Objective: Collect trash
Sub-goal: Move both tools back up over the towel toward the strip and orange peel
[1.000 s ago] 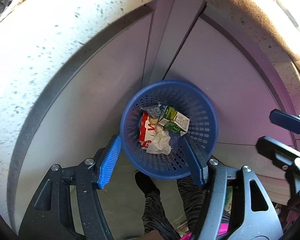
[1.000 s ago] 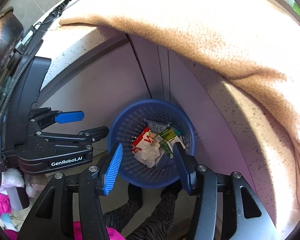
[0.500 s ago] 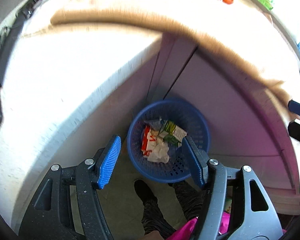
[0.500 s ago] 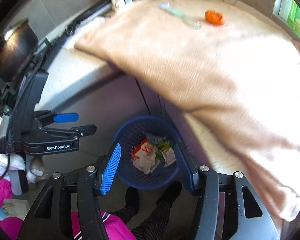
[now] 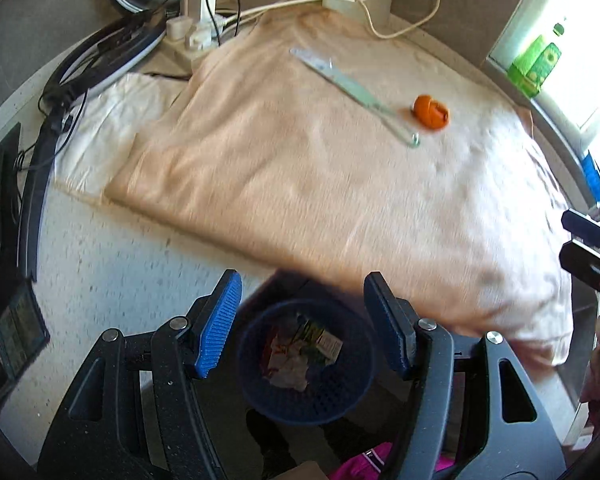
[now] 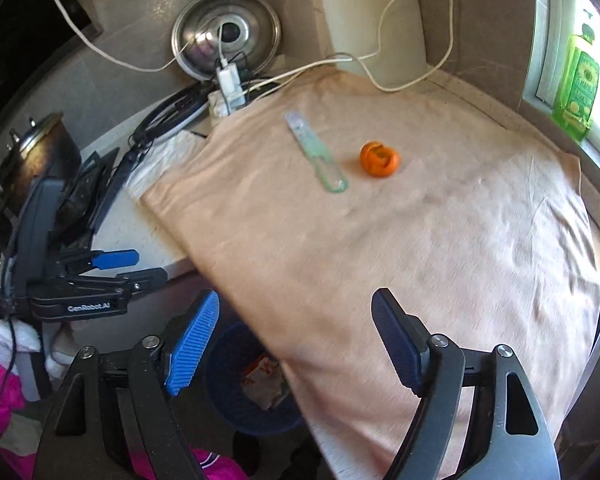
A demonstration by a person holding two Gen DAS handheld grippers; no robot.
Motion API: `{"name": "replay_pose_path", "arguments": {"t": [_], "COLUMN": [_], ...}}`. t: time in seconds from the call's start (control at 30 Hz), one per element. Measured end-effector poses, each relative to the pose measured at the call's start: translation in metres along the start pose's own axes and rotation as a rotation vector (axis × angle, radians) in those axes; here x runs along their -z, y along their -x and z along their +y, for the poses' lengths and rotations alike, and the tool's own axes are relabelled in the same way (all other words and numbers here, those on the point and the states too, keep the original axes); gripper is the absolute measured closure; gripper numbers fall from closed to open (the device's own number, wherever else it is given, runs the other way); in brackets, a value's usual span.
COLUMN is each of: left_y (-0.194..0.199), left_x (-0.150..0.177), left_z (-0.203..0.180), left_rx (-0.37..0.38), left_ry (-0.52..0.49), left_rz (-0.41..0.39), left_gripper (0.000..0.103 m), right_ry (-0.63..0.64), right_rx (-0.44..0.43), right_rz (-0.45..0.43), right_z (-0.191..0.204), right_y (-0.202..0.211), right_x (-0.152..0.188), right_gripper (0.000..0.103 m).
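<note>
Left claw point(image 5: 302, 318): fingers parted about half way, nothing between them, touching nothing; held in the air above the front edge of the table, pointing steeply down
Right claw point(image 6: 294, 344): jaws have just been opening and now stand wide; empty, nothing between the pads; also in the air over the table's front edge; its tips show at the right border of the left wrist view
Trash bin point(image 5: 306, 364): blue perforated basket on the floor below the front edge of the table; seen between the left claw's fingers but well below them; partly hidden under the cloth's overhang in the right wrist view
Bin contents point(image 5: 296, 354): crumpled white paper, a red-and-white wrapper, a green-and-white carton; all inside the basket
Orange peel point(image 6: 379, 159): curled piece lying on the cloth toward the far side of the table; touched by neither claw
Clear strip point(image 6: 315, 151): pale green transparent flat piece just beside the peel, on its left; lies diagonally
Table point(image 5: 100, 264): speckled white top, bare at the left front
Cloth point(image 6: 420, 240): beige, spread over most of the table; drapes over the front edge
Room: metal lid point(image 6: 226, 34) propped at the far wall; white cables and a plug block point(image 5: 188, 36) at the far left corner; green bottle point(image 6: 576, 88) on the window sill at right
Person: dark trouser legs and pink clothing at the bottom of both views
</note>
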State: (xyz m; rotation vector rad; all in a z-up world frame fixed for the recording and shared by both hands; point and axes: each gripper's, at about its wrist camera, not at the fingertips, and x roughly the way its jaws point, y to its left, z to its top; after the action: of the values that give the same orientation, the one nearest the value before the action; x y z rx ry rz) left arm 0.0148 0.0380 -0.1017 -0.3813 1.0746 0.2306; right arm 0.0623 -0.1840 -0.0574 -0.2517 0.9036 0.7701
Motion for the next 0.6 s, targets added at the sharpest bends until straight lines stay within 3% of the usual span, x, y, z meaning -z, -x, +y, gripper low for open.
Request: {"name": "replay_pose_path", "arguments": {"t": [0.3, 0.6], "left_y": [-0.014, -0.053], "left_x": [-0.070, -0.123], "left_z": [-0.030, -0.053], "left_rx": [0.004, 0.003], "left_ry": [0.039, 0.093], "left_rz": [-0.037, 0.030], "left_gripper": [0.033, 0.033], "right_ry": [0.007, -0.015], "right_rx": [-0.005, -0.041], "right_rz": [0.015, 0.060], "right_z": [-0.048, -0.082], "right_y": [-0.015, -0.050], "right_x": [-0.042, -0.078], "right_gripper": [0.024, 0.024]}}
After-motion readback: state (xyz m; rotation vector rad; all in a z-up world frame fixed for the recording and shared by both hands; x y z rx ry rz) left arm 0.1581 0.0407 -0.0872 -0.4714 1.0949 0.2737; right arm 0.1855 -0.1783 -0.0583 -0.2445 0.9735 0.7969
